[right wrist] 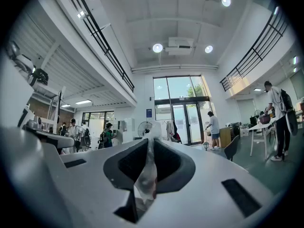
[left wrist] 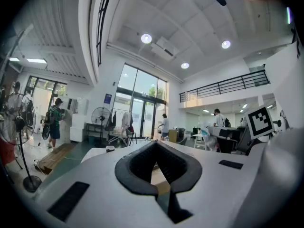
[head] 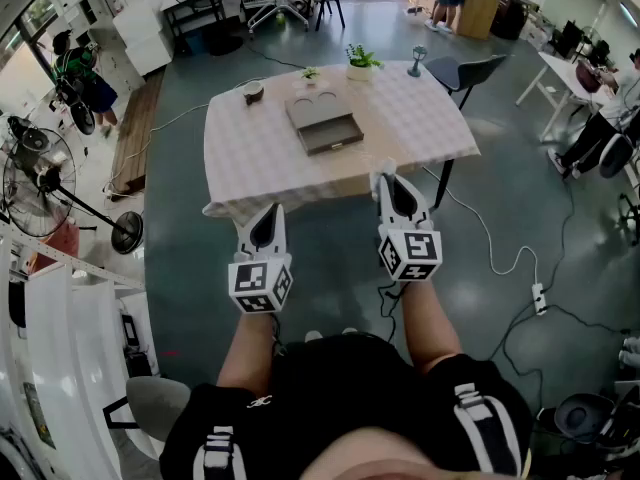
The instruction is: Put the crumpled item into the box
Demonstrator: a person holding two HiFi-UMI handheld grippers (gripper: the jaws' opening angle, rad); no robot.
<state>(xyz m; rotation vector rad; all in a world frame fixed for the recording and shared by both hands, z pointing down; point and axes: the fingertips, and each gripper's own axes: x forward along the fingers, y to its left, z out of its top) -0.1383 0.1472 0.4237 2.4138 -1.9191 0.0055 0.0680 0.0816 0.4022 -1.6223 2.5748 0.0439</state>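
The grey open box lies in the middle of a checked table ahead of me. Both grippers are held up in front of the table's near edge, pointing toward it. My right gripper is shut on a crumpled, thin, clear-white item, which stands up between the jaws and pokes out past the tips. A small white bit of the crumpled item shows at the tips in the head view. My left gripper is lower and to the left. Its jaws meet at the tips with nothing between them.
On the table stand a small bowl, a potted plant and a goblet. A dark chair is at the far right corner. A floor fan stands left, and a cable with a power strip lies right.
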